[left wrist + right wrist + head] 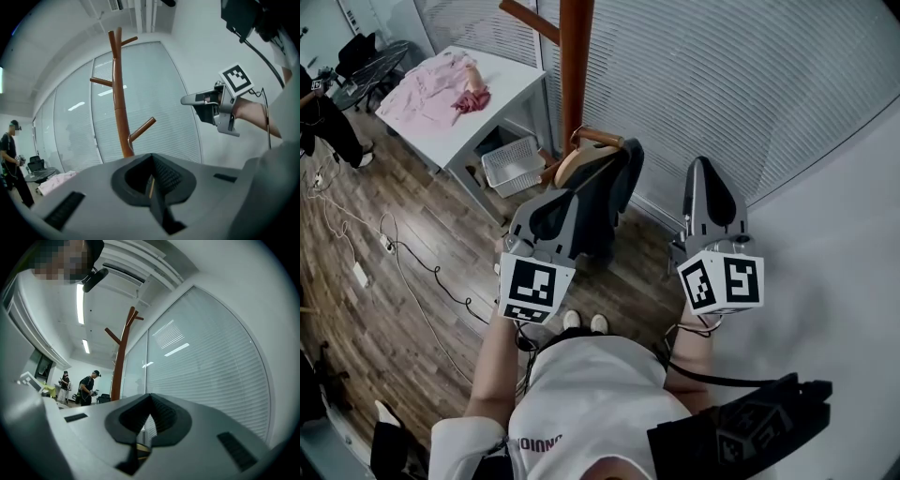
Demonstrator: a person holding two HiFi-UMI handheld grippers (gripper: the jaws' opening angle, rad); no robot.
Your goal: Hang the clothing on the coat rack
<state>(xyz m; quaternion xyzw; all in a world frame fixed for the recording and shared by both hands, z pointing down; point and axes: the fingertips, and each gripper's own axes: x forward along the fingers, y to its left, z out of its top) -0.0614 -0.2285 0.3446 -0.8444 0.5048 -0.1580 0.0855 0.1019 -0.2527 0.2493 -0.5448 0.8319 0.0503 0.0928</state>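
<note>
The brown wooden coat rack (575,66) rises straight ahead of me, with its pegs showing in the left gripper view (119,93). A wooden hanger (575,161) carrying a dark garment (619,183) sits close against the pole. Its metal hook (129,140) is by the lower peg. My left gripper (577,192) is right at the hanger with its jaws together (150,157). I cannot tell whether it touches the hanger. My right gripper (705,169) is held up to the right of the garment, shut and empty (150,397).
A white table (511,70) at the back left holds pink clothing (431,84). A white basket (514,164) stands under it. Cables (403,253) trail over the wooden floor. A person (323,117) stands at the far left. A blind-covered glass wall (722,84) runs behind the rack.
</note>
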